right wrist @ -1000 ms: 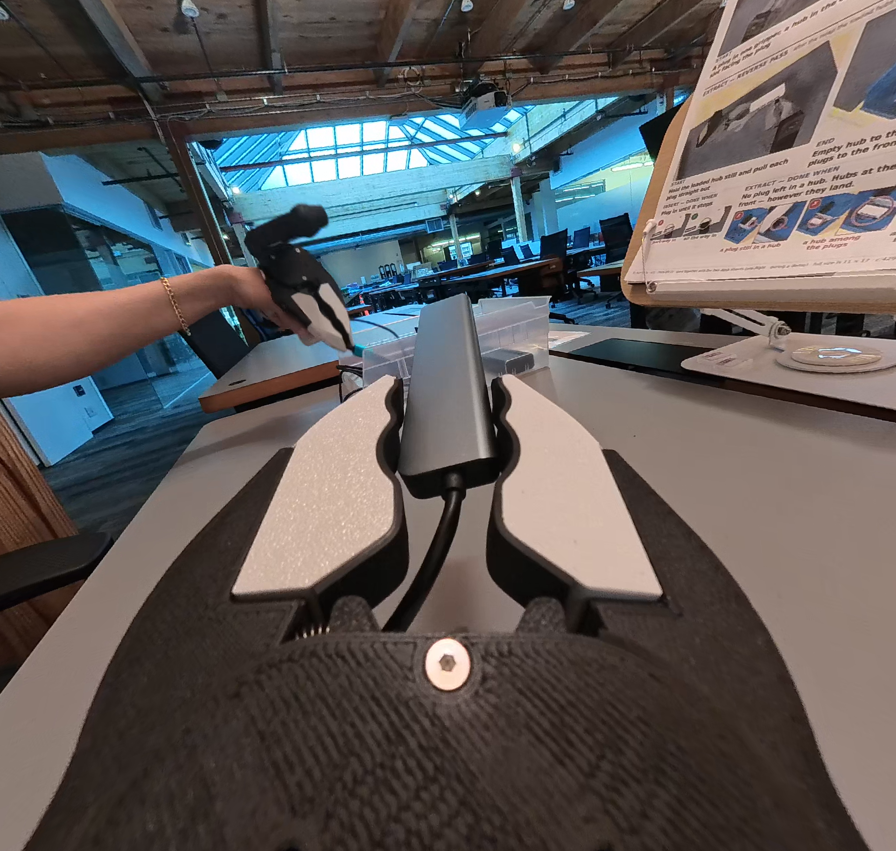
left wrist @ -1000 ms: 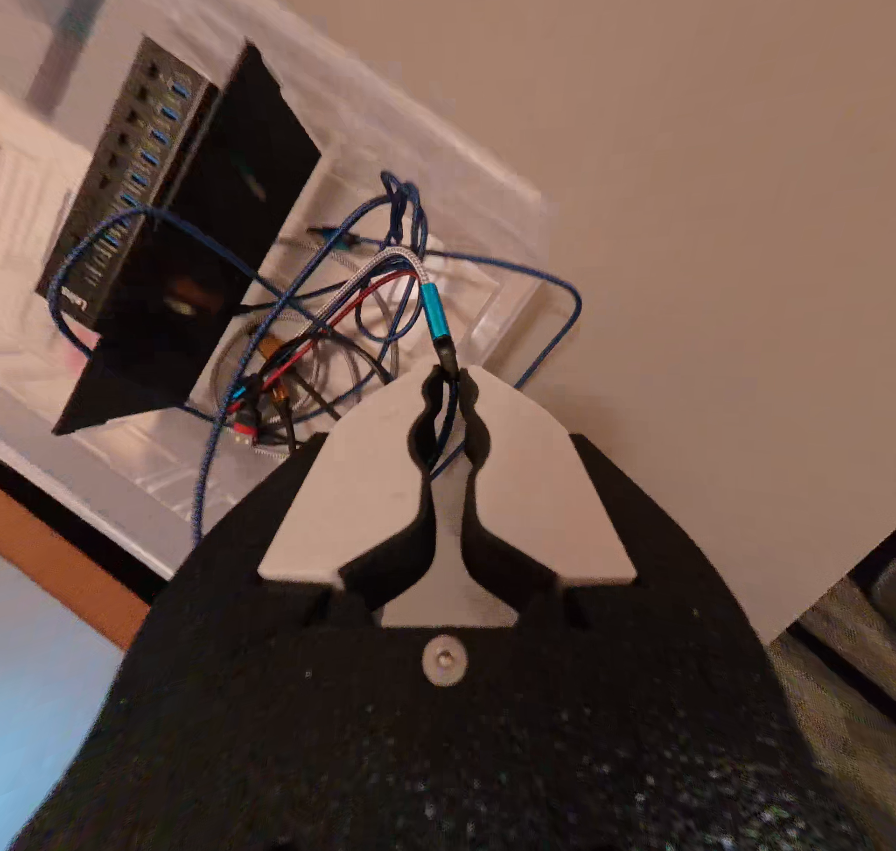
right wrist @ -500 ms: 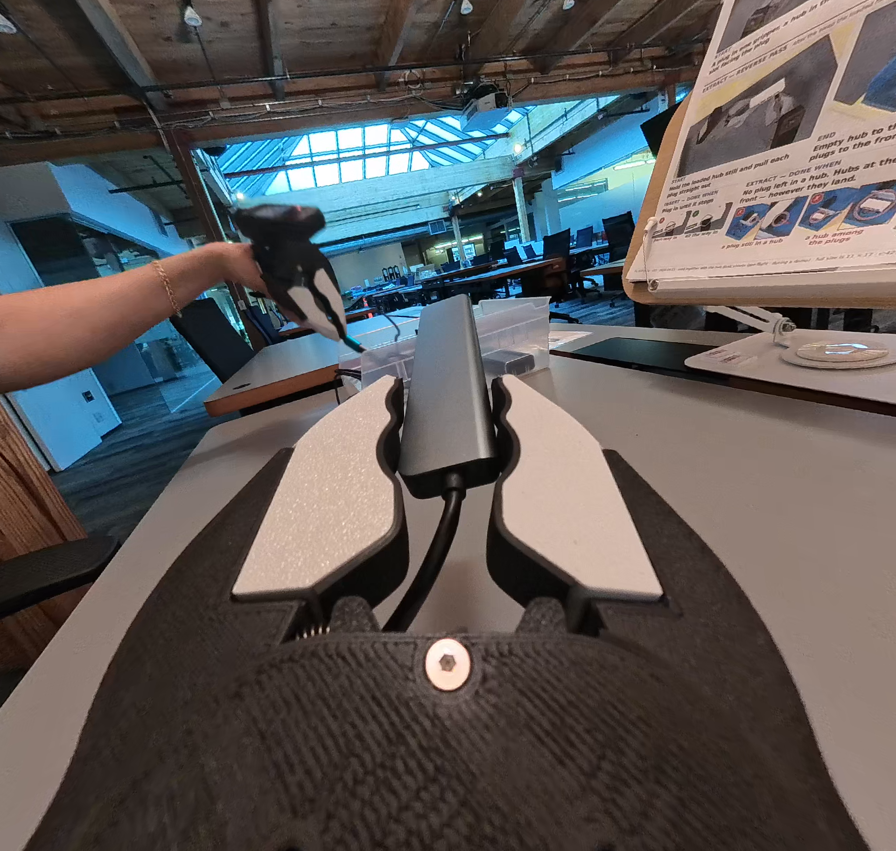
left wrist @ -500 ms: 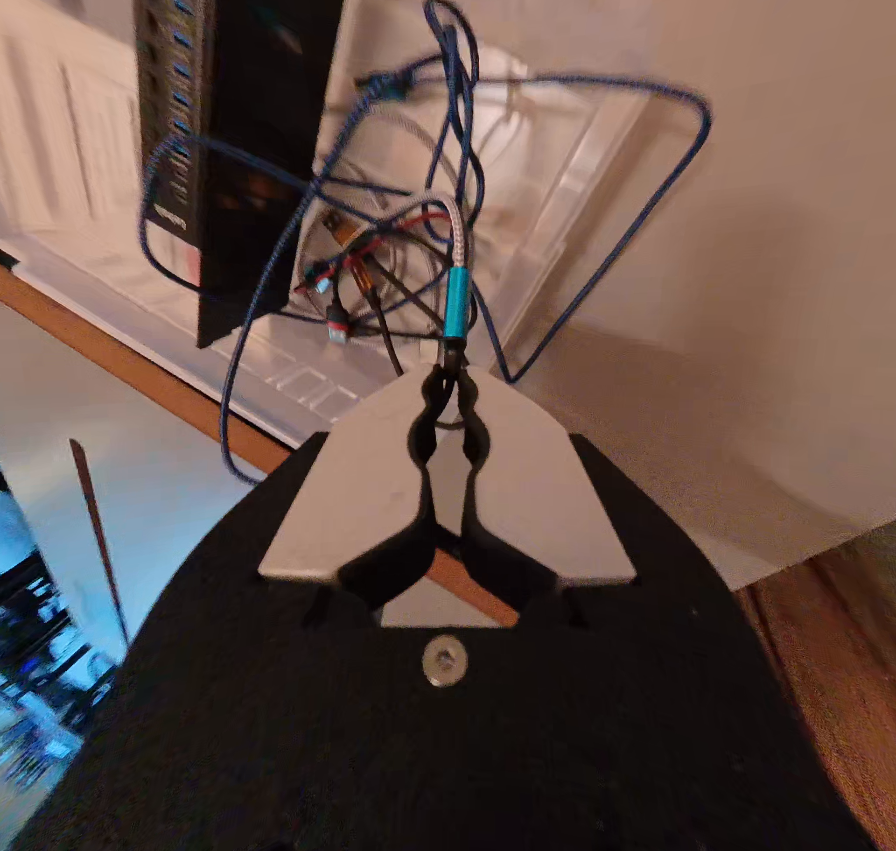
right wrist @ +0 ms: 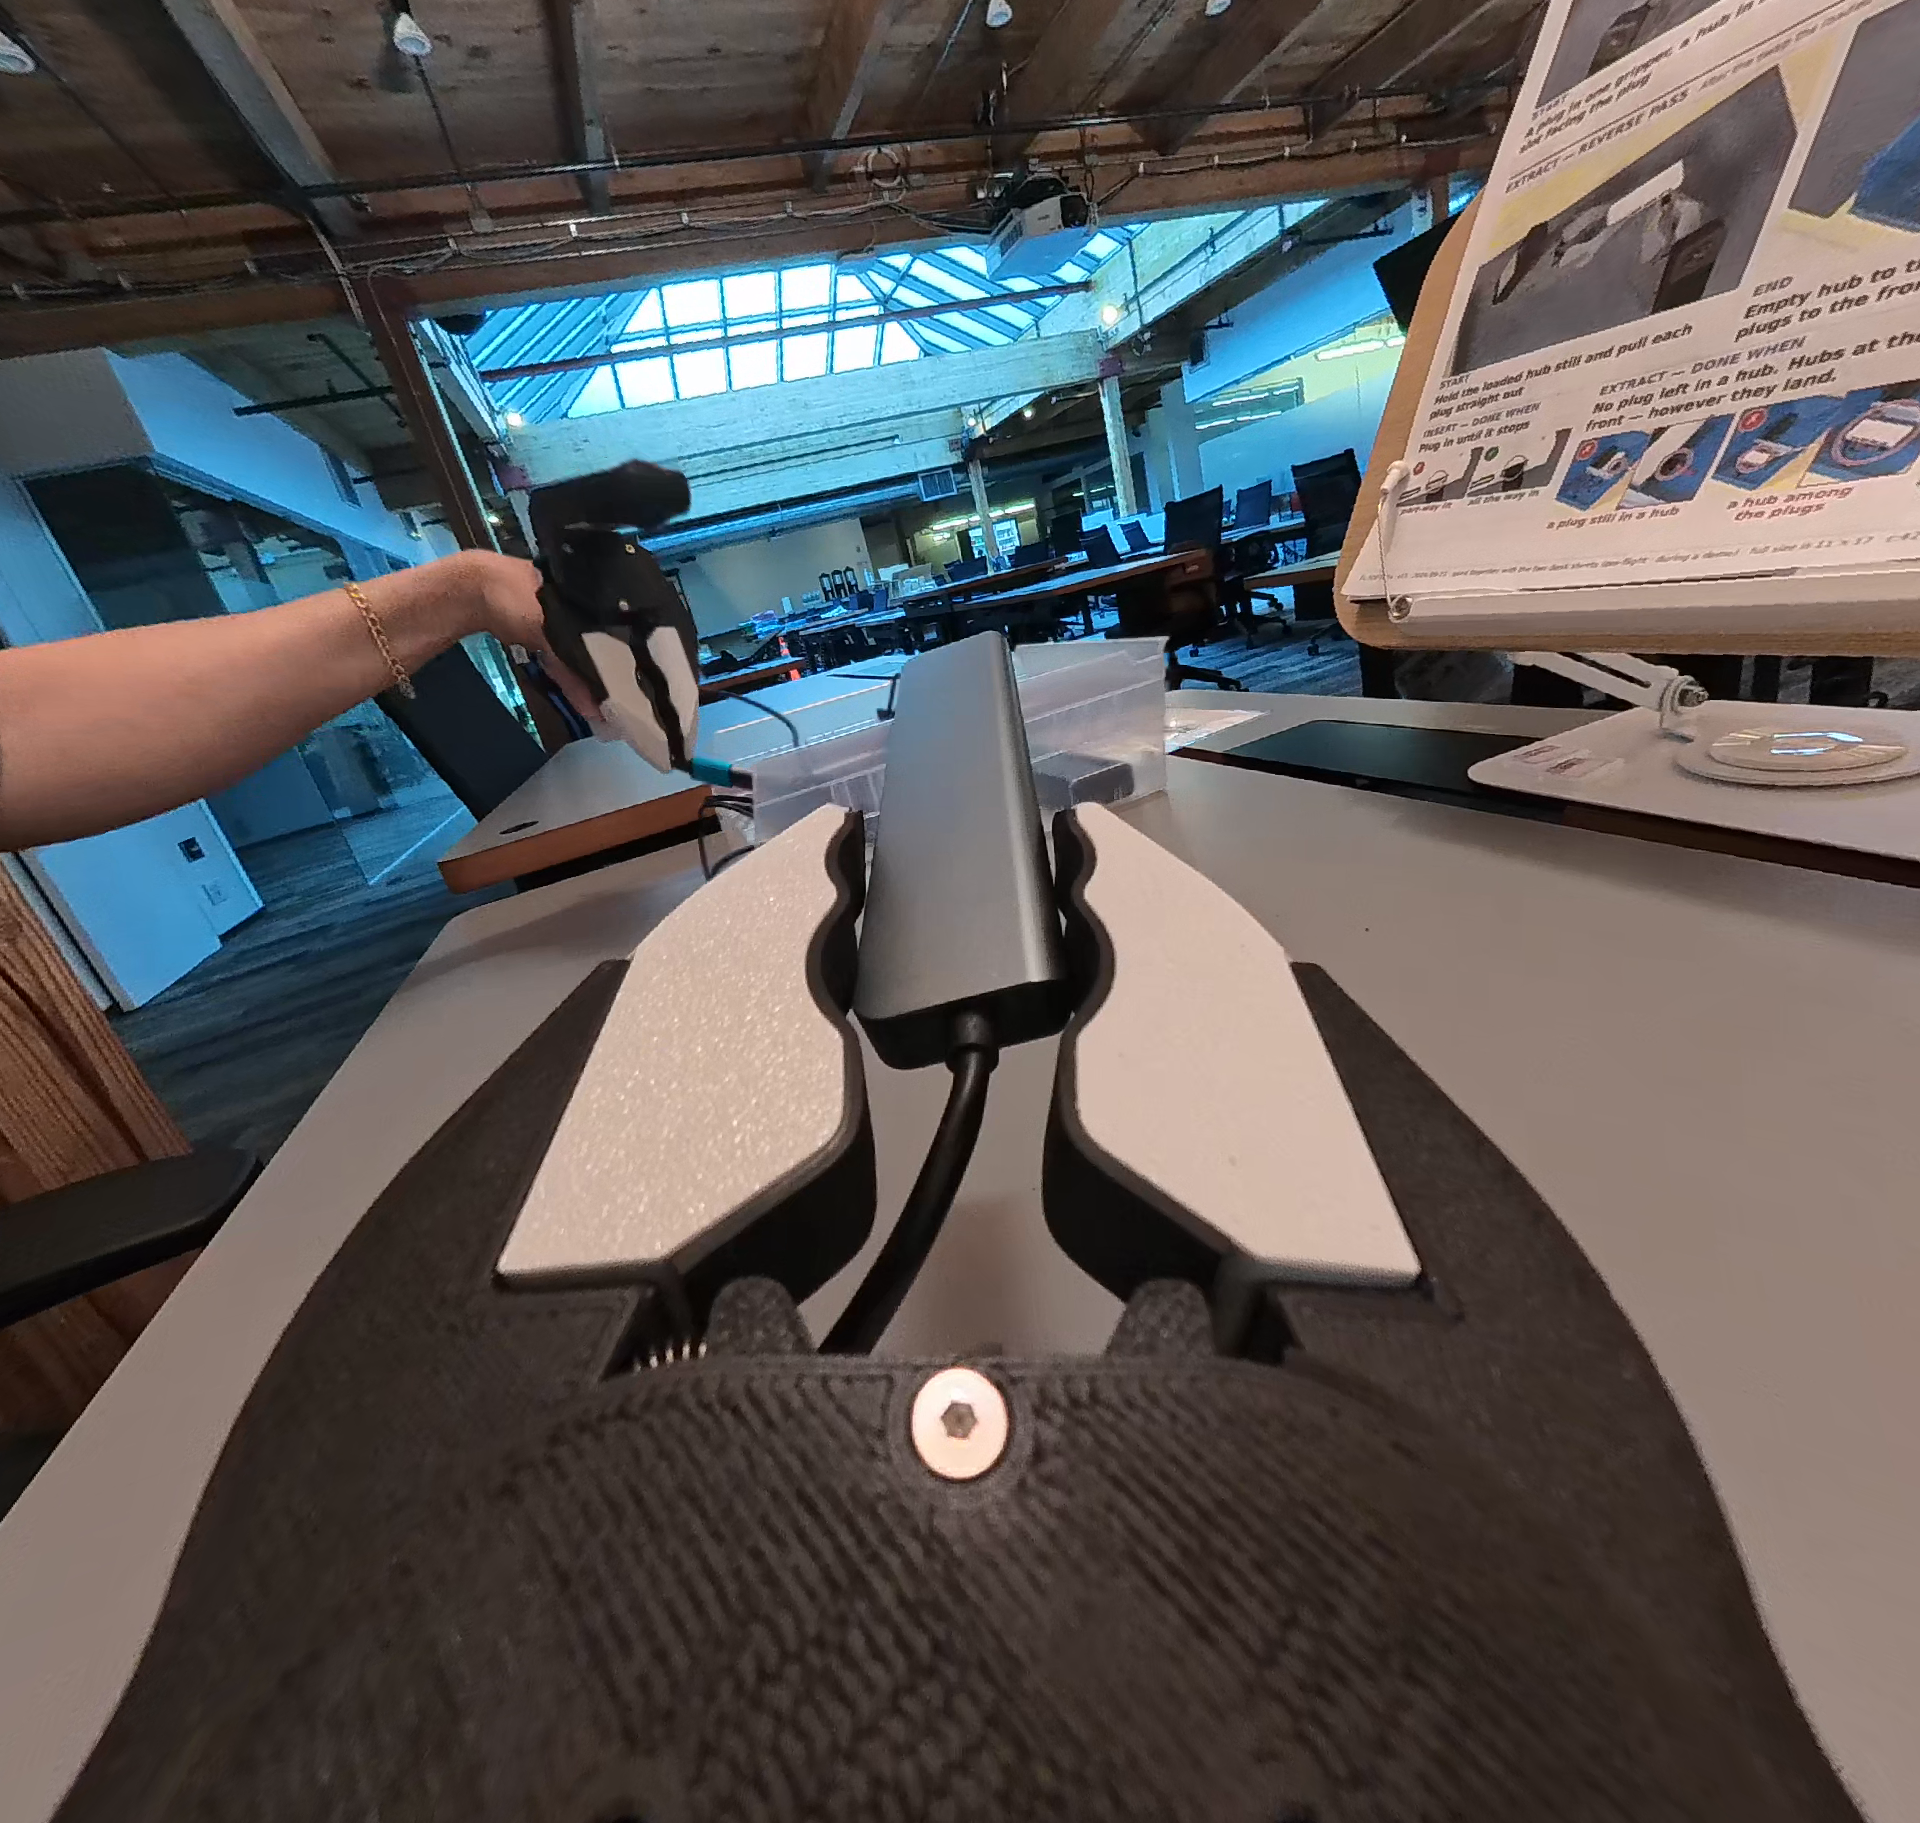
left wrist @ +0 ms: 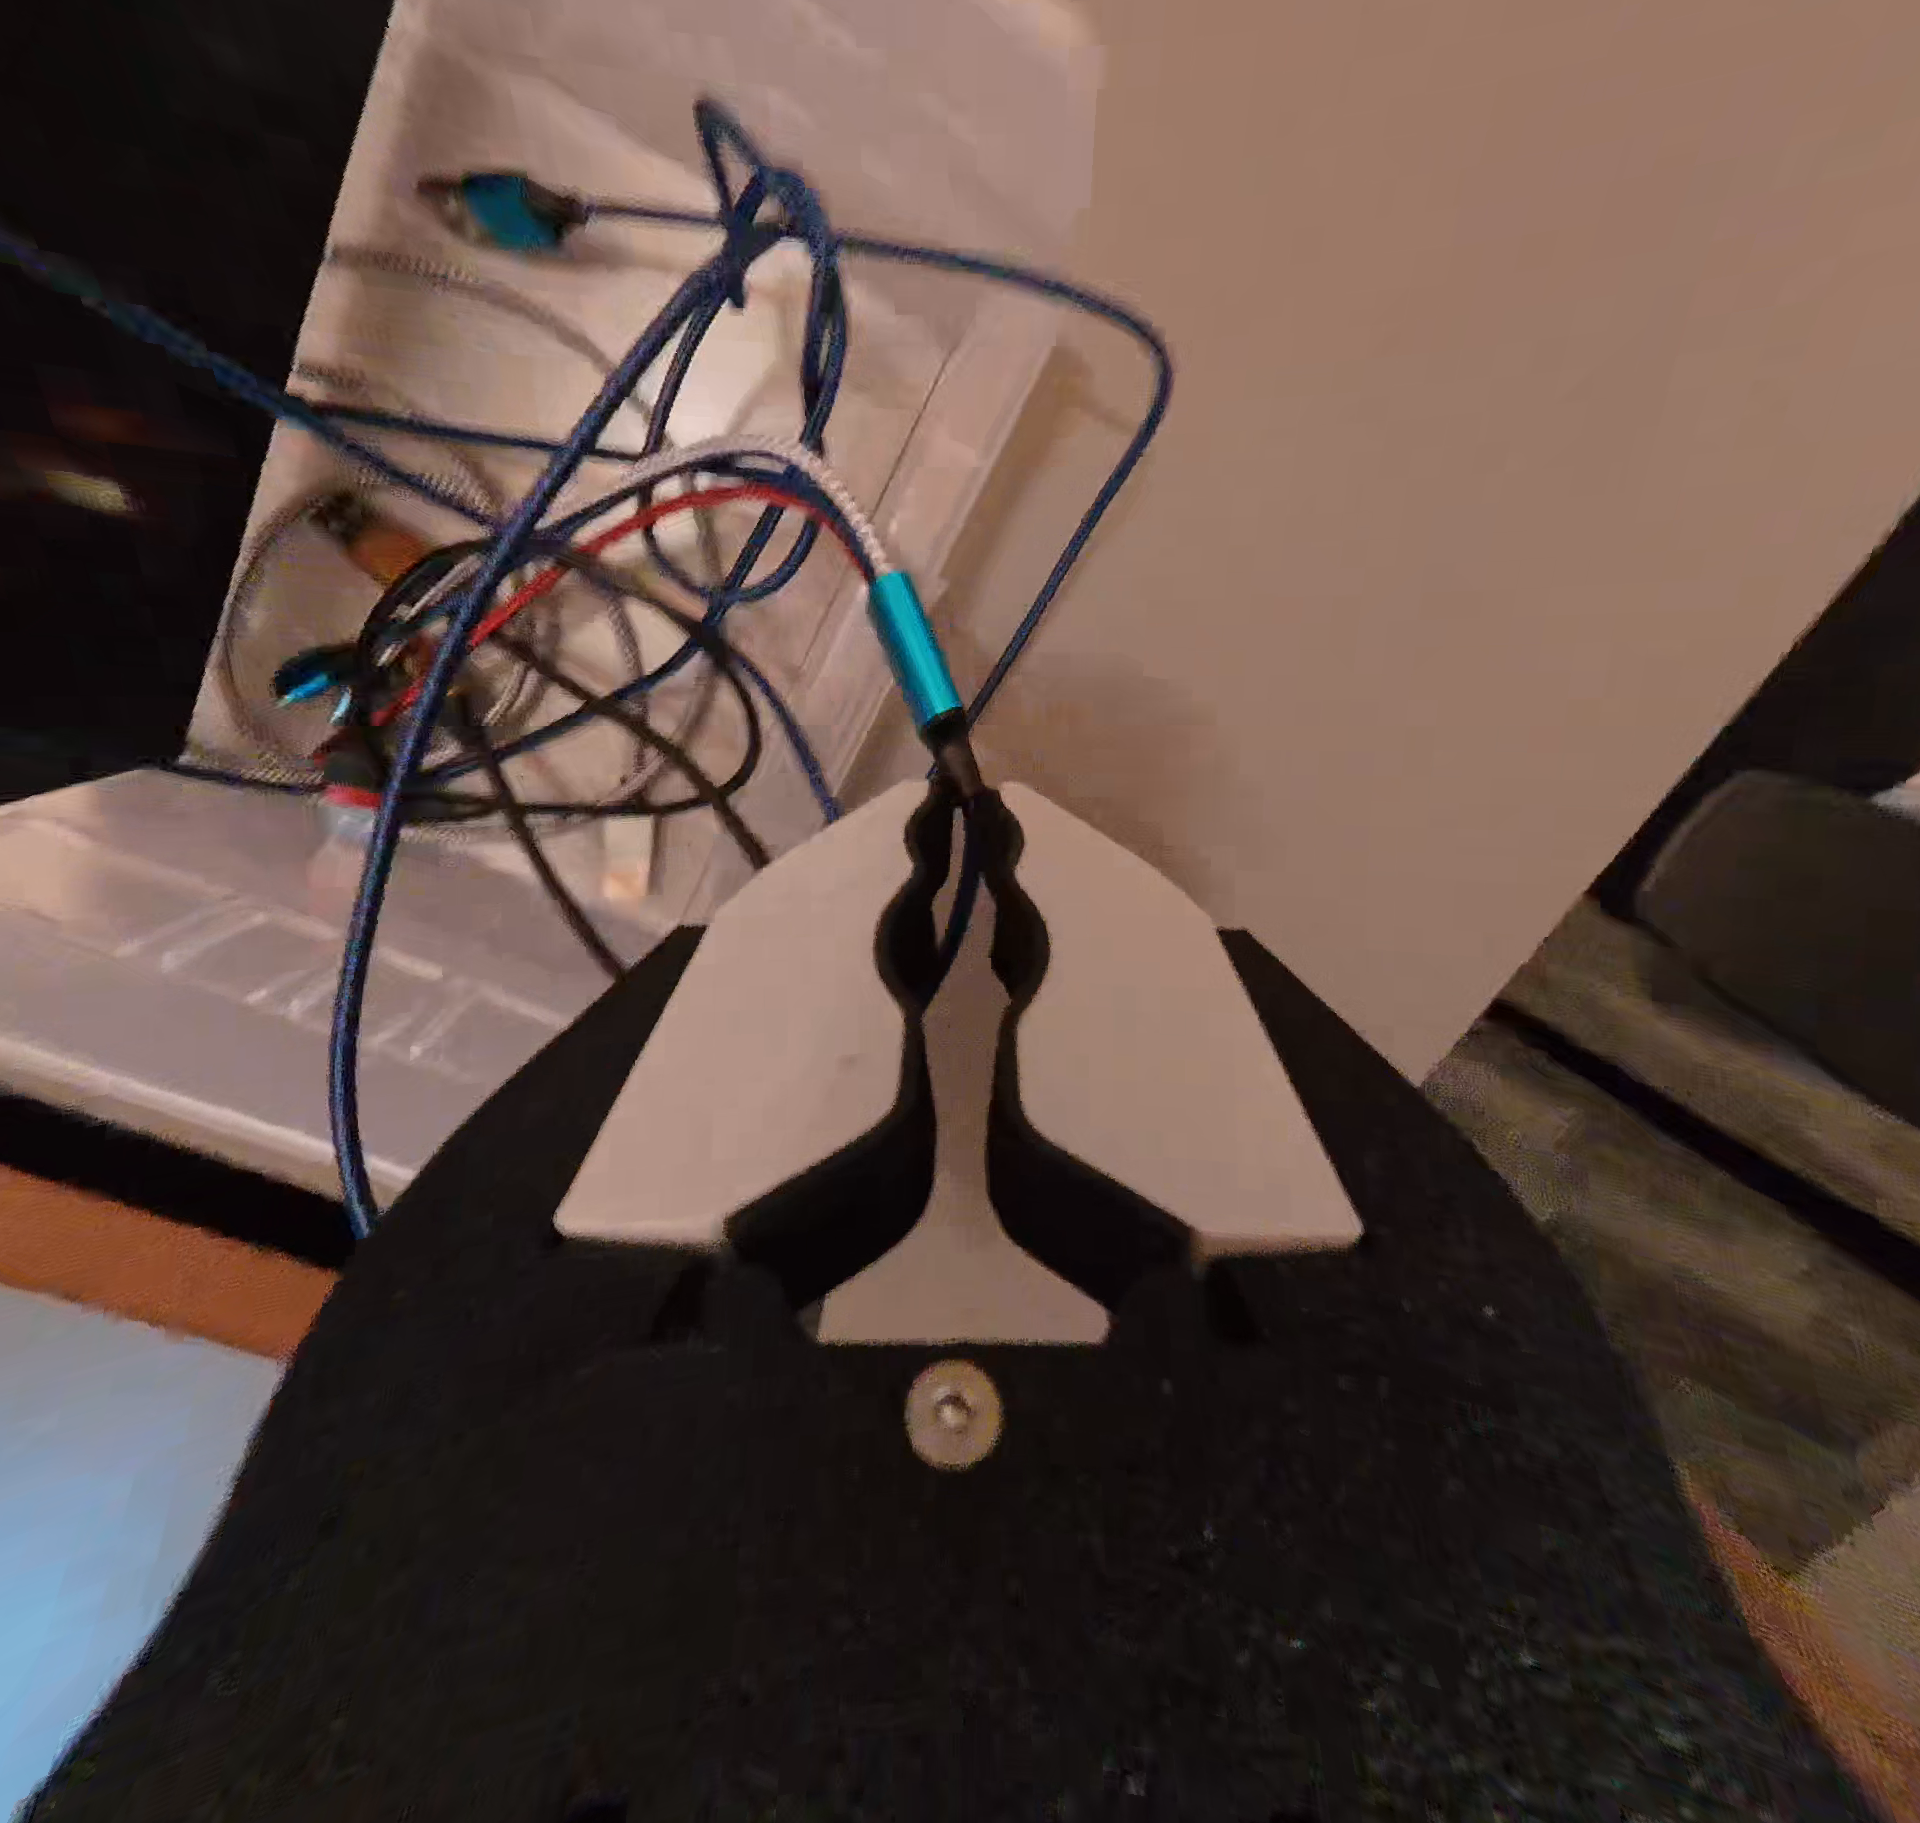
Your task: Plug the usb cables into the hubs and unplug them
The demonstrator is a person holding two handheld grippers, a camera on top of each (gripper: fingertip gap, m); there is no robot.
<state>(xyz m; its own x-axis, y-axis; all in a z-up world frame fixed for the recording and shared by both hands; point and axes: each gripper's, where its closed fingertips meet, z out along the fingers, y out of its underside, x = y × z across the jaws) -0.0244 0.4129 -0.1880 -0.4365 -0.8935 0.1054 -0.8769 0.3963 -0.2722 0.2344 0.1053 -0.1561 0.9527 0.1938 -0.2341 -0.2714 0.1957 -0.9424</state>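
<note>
Pale table (left wrist: 1455,319) fills left wrist view, clear plastic bin (left wrist: 727,59) on it holding cable tangle (left wrist: 582,568). Left gripper (left wrist: 961,797) pinches teal-collared usb cable (left wrist: 914,656) at its plug, just above bin edge.

Right wrist view: open office behind, instruction sheet (right wrist: 1704,246) at right. Right gripper (right wrist: 961,900) clamps grey hub (right wrist: 961,838) above table, hub's black lead (right wrist: 925,1181) trailing back between fingers.

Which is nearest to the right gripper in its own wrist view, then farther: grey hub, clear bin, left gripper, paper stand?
1. Grey hub, clamped in the right gripper.
2. Clear bin, straight ahead.
3. Left gripper, ahead-left; close to the bin's depth.
4. Paper stand, right; depth unclear.
</note>
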